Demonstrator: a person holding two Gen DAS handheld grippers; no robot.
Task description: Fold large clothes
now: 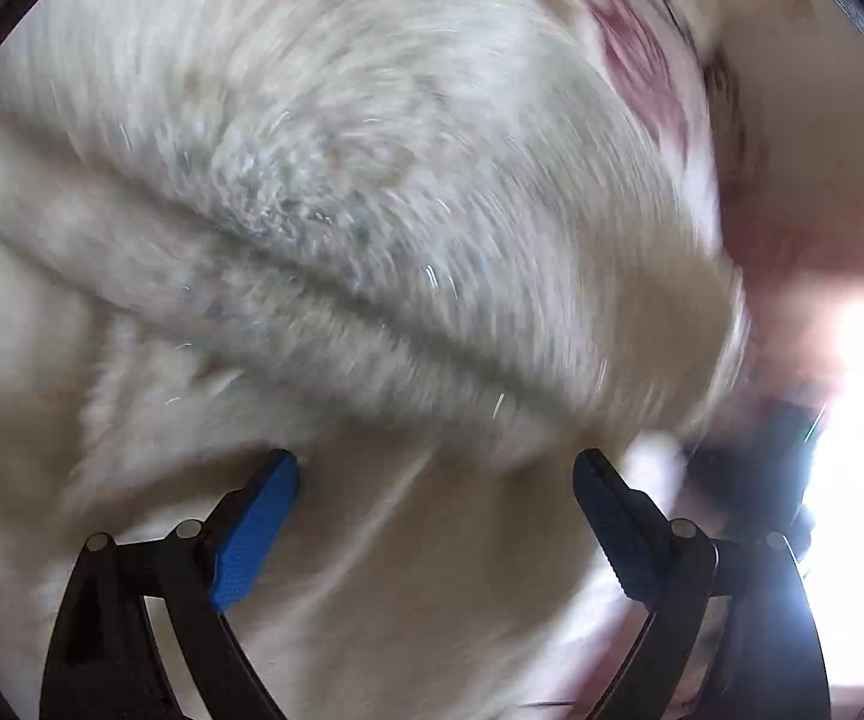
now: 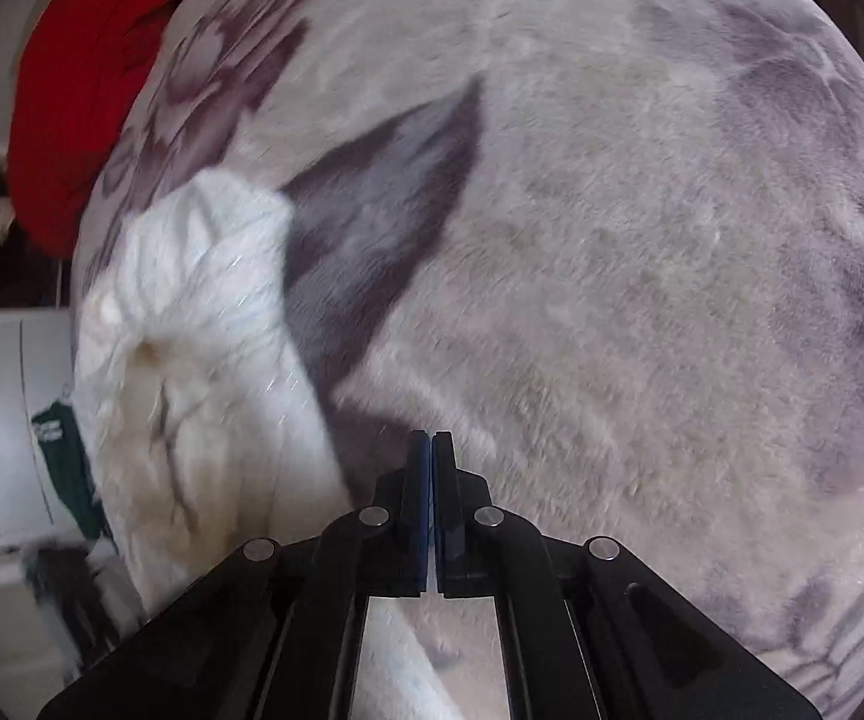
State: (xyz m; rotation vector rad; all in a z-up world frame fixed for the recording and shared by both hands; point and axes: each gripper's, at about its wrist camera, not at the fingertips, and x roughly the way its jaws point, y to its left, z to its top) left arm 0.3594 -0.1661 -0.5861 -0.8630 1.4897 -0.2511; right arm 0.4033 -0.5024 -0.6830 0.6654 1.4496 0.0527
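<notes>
Below, a fluffy cream-white fleece garment is seen beneath the released left claw. The right claw is clenched empty over a grey floral plush blanket.

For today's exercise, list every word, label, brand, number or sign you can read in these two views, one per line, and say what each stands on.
No text can be read in either view.
Dark green item at the left edge of the right wrist view: faint pale marks, too blurred and small to read.
White fluffy garment: no label or print shows.
Floral blanket: pattern only, no lettering.
</notes>
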